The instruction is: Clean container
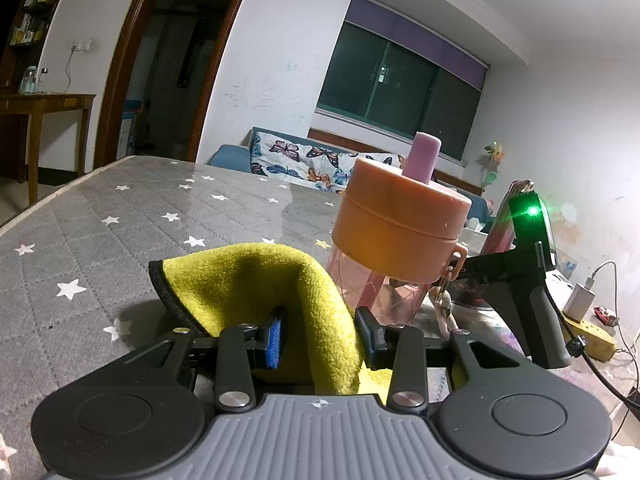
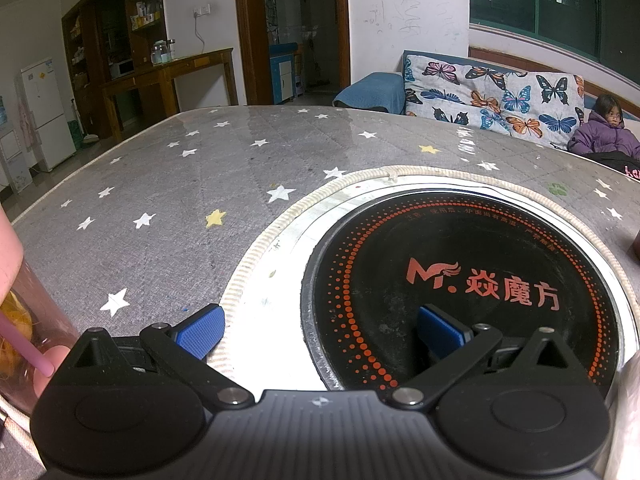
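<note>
Left gripper (image 1: 318, 336): fingers narrowed onto a fold of yellow-green cloth (image 1: 260, 280), pads pressing it from both sides. The cloth humps up over the grey star-print bench (image 1: 120, 216) and trails down toward the handle.

Container (image 1: 396, 236): a pink see-through bottle with an orange screw lid and a pink spout on top. It stands upright on the bench at about 1 o'clock from the left fingers, just beyond the cloth. Cloth and bottle wall look close to touching, but the fold hides the gap, so I cannot say for certain. A second black device with a green light sits past the bottle at 3 o'clock.

Right gripper (image 2: 320, 332): fingers spread wide, nothing between them, hanging over the round black cooktop (image 2: 460, 280) let into the bench. The bottle shows only as a pink sliver at the far 9 o'clock edge of the right wrist view.

Step in hand, as I read it: cloth gripped and brought up to the bottle, wiping not yet visibly begun.

Next move likely calls for the free right fingers to swing to 9 o'clock and steady the bottle, since a one-sided push from the cloth could tip it. Then press the cloth onto the wall and rub.
</note>
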Motion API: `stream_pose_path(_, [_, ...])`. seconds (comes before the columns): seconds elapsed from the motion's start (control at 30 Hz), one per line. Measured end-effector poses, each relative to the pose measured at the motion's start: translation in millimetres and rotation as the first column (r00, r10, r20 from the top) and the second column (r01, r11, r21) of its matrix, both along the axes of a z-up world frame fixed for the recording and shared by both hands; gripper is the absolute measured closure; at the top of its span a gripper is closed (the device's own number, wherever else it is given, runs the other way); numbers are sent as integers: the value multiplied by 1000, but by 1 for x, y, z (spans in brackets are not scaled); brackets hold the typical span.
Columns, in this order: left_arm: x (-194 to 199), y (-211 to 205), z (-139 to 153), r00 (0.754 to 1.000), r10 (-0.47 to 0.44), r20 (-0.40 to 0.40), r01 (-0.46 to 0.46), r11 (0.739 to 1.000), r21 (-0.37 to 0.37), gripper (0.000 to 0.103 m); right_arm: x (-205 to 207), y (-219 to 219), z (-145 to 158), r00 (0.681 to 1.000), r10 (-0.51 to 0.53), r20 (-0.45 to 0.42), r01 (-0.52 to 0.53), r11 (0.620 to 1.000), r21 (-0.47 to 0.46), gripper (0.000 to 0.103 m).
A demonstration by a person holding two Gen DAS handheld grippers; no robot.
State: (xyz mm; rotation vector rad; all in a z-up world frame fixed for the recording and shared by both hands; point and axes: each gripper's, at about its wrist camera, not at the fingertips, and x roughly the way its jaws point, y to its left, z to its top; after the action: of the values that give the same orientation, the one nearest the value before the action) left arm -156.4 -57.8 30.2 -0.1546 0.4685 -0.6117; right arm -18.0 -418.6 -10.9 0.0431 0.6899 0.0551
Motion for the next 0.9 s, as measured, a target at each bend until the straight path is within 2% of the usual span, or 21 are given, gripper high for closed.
stream_pose_path(0.83, [1, 3, -4, 1000, -3, -3, 3, 1000, 0, 62, 0, -1, -1, 1000, 0, 0, 0, 1000, 0, 0])
stream_pose_path(0.9, [-2, -4, -11, 1000, -1, -2, 1, 1000, -1, 62, 0, -1, -1, 1000, 0, 0, 0, 1000, 0, 0])
